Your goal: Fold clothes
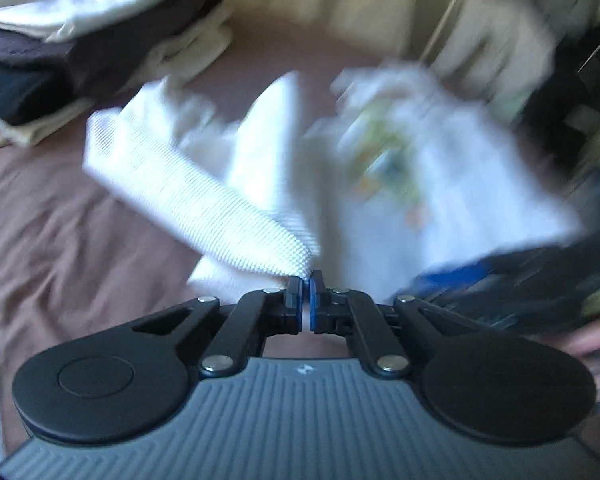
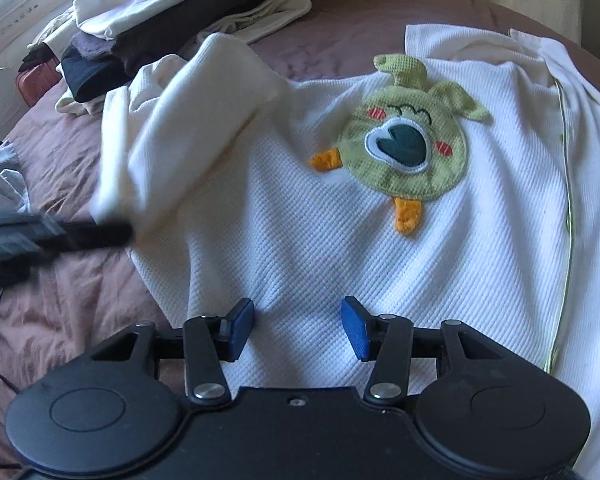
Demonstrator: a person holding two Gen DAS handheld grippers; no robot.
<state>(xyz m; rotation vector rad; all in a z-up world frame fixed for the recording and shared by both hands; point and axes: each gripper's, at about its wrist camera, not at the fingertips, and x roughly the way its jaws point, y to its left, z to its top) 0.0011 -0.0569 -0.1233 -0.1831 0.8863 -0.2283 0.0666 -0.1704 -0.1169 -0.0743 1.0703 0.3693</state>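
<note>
The left hand-held gripper [image 1: 305, 280] is clamped shut on the sleeve cuff [image 1: 292, 258]; the right hand-held gripper [image 2: 298, 322] hovers half-open, holding nothing, over the white waffle-knit top [image 2: 300, 220]. The top lies flat on the bed [image 2: 60, 272], its sleeve lifted at ten o'clock, folded clothes [image 2: 160, 20] stacked beyond. Soft and light, it is best pinched at hems and cuffs.

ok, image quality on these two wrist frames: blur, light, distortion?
Left wrist: heavy motion blur over the white garment and background; the left gripper stays sharp, shut on the sleeve. Right wrist: mostly sharp, with the frog patch and weave crisp; only the sleeve and the left gripper at the left edge smear. Daylight falls in patches with soft shadows near the right gripper. Fisheye bends the bed edges.
</note>
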